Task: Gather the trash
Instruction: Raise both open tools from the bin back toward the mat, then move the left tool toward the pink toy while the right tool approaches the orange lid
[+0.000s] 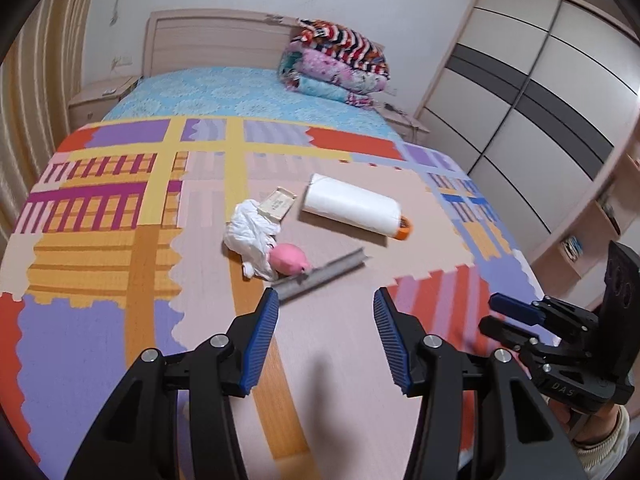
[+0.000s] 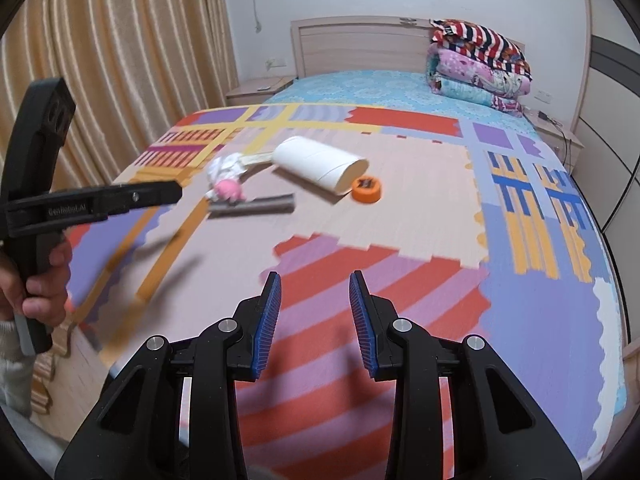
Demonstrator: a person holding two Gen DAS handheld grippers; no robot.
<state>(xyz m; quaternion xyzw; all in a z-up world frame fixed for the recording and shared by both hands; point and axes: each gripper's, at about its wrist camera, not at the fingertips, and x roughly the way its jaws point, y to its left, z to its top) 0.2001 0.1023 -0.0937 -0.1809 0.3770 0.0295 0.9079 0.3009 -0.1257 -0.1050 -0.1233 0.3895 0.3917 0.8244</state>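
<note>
- Trash lies in one loose cluster on the patchwork foam mat [image 1: 120, 320], ahead of both tongs; nothing collected yet.
- Grey strip [image 1: 322, 276]: nearest item, just beyond the left gripper [image 1: 326, 304], tip-side of its left finger. Looks stiff and thin, probably light; best pinched across its narrow width near the middle.
- Pink ball [image 1: 286, 260]: touches the strip's far edge. Round, likely soft; may roll or squirt from the pads, so grip across its widest part.
- Crumpled white wad [image 1: 250, 232]: beside the ball, further left. Soft, very light, compressible; any bunched fold will do.
- Small flat carton [image 1: 278, 204]: resting against the wad, light, crushable.
- White roll [image 1: 352, 206]: ahead and right, on its side; will roll, too broad for an easy pinch — take the open rim.
- Orange tape ring [image 2: 367, 189]: at the roll's near end, mostly hidden behind it in the left view.
- Left gripper: released, jaws wide, empty.
- Right gripper [image 2: 315, 292]: jaws apart, narrower gap, empty, well short of the cluster.
- Motion blur smears the cluster in the right view; carton print unreadable. No bin visible.
</note>
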